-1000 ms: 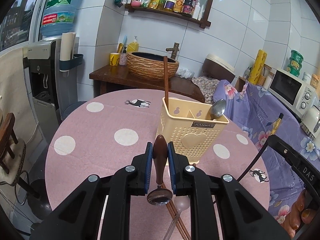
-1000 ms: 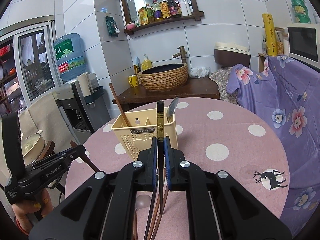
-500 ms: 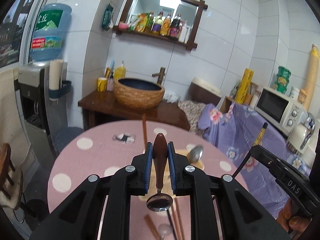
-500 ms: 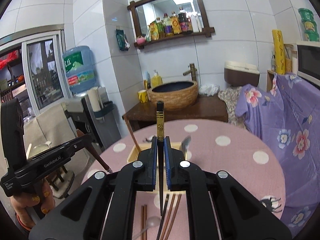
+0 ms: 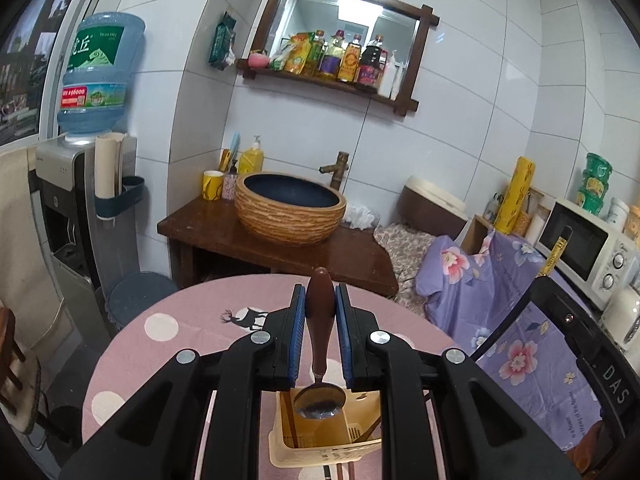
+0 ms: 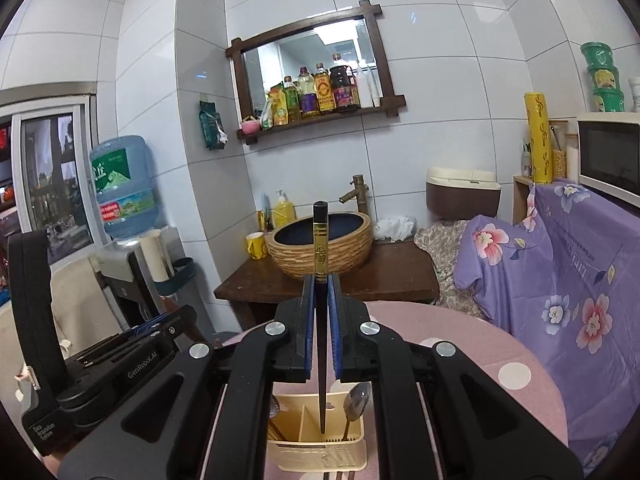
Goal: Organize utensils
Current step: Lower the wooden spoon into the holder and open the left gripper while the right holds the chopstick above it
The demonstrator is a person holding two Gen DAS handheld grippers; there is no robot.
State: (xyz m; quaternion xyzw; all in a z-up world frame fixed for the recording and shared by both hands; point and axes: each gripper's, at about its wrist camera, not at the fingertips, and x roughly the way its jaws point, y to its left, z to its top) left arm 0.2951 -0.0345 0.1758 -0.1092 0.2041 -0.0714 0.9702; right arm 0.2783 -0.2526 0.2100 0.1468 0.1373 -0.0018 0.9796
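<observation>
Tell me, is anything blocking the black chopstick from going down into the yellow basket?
Nothing visible does. The black chopstick hangs tip-down in the right tongs, with open space below it over the yellow basket's middle slot.

Ahead of you, white tiled walls [image 5: 460,128] carry a wood-framed mirror [image 5: 344,28], above a dark wooden counter [image 5: 280,248] and a pink polka-dot round table [image 5: 192,320]

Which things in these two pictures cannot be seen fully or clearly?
- Left wrist view: the utensil holder is mostly hidden behind the left gripper and its spoon.
- Right wrist view: what the left gripper holds is not visible.
- Both views: utensils lying on the table are cut off by the bottom edge.
</observation>
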